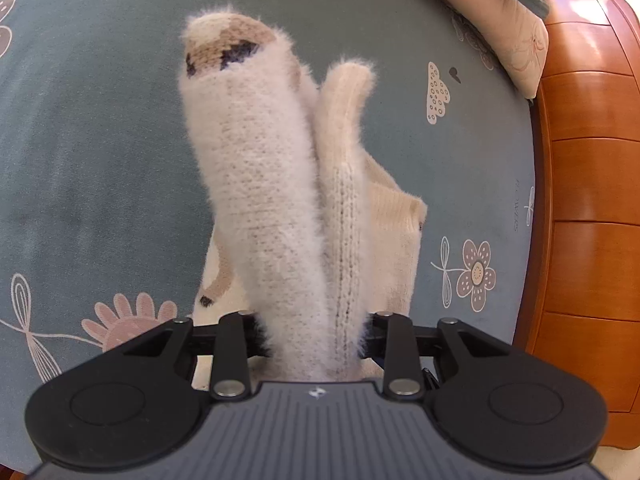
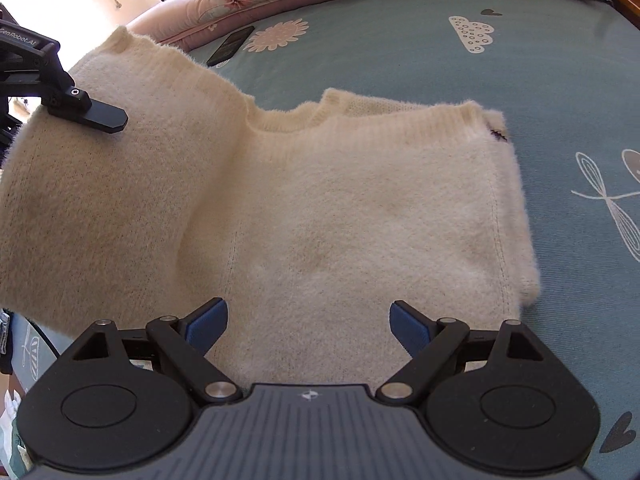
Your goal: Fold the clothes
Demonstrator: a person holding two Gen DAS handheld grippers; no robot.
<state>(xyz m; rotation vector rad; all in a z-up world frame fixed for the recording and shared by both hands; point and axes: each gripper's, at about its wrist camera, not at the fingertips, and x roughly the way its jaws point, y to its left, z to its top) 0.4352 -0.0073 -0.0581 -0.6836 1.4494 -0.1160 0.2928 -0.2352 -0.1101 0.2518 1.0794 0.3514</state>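
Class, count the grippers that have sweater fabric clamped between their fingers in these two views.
1. The left gripper is shut on a bunched sleeve of the cream sweater. The right gripper hangs open above the sweater, holding nothing.

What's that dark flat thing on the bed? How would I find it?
Start at the blue flowered bedsheet. Look past the far edge of the fluffy cream sweater, beside a pink flower print. The phone lies there: the only dark, flat, hard-edged rectangle among the soft things.
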